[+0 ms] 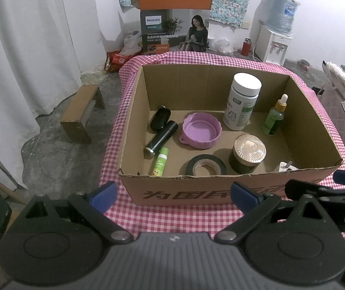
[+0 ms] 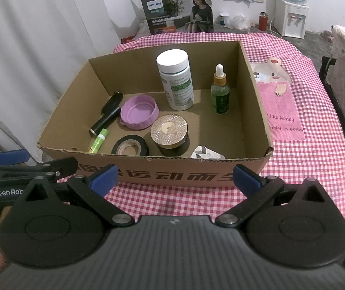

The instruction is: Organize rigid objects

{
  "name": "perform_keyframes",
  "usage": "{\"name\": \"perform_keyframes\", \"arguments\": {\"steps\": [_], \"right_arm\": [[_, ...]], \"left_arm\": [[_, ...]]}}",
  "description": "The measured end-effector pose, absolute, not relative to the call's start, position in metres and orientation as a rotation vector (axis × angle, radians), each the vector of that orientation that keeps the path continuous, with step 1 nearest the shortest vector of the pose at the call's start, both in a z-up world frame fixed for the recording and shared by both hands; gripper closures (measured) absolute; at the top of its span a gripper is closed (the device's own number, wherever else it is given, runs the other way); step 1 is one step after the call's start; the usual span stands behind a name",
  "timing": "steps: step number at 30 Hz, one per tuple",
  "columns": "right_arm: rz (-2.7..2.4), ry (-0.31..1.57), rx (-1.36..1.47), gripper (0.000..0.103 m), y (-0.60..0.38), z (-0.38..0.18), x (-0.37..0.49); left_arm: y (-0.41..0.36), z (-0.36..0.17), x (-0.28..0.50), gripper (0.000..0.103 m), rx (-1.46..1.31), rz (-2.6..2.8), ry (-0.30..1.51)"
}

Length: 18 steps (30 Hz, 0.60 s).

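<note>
An open cardboard box point(image 1: 133, 120) point(image 2: 254, 101) stands on a pink checked tablecloth. Inside it are a white bottle point(image 1: 242, 101) point(image 2: 176, 82), a green dropper bottle point(image 1: 275, 118) point(image 2: 220, 94), a purple lid point(image 1: 201, 130) point(image 2: 138, 112), a round gold-topped jar point(image 1: 248, 152) point(image 2: 170, 130), a black tape roll point(image 1: 206, 165) point(image 2: 130, 146), a black tube point(image 1: 161, 136) point(image 2: 104, 120), a green stick point(image 1: 159, 162) point(image 2: 98, 140) and a white plug point(image 2: 206, 155). My left gripper point(image 1: 173, 197) and right gripper point(image 2: 176, 180) hover open and empty before the box's near wall.
The tablecloth point(image 2: 317, 130) extends right of the box with a bear patch. A printed carton point(image 1: 174, 31) stands behind the table, a water dispenser point(image 1: 277, 46) at the back right, a small wooden stool point(image 1: 80, 113) on the floor at left, white curtains further left.
</note>
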State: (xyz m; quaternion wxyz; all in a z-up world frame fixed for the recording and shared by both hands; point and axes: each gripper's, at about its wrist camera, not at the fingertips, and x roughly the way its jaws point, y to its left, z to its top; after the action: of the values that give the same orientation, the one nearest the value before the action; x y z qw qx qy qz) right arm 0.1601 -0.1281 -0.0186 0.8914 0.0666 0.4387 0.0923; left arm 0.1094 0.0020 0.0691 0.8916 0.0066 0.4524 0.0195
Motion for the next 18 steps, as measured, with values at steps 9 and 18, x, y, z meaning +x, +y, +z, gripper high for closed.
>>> {"name": "perform_keyframes", "arguments": {"steps": [9,18], "right_arm": [[0.192,0.91,0.138,0.001,-0.1286,-0.0184,0.1598],[0.193,0.91,0.138,0.001,-0.1285,-0.0186,0.1595]], "left_arm": [[0.0015,0.0701,0.1091,0.003,0.015,0.041,0.939],[0.0016,0.0703,0.1085,0.003,0.015,0.042,0.938]]}}
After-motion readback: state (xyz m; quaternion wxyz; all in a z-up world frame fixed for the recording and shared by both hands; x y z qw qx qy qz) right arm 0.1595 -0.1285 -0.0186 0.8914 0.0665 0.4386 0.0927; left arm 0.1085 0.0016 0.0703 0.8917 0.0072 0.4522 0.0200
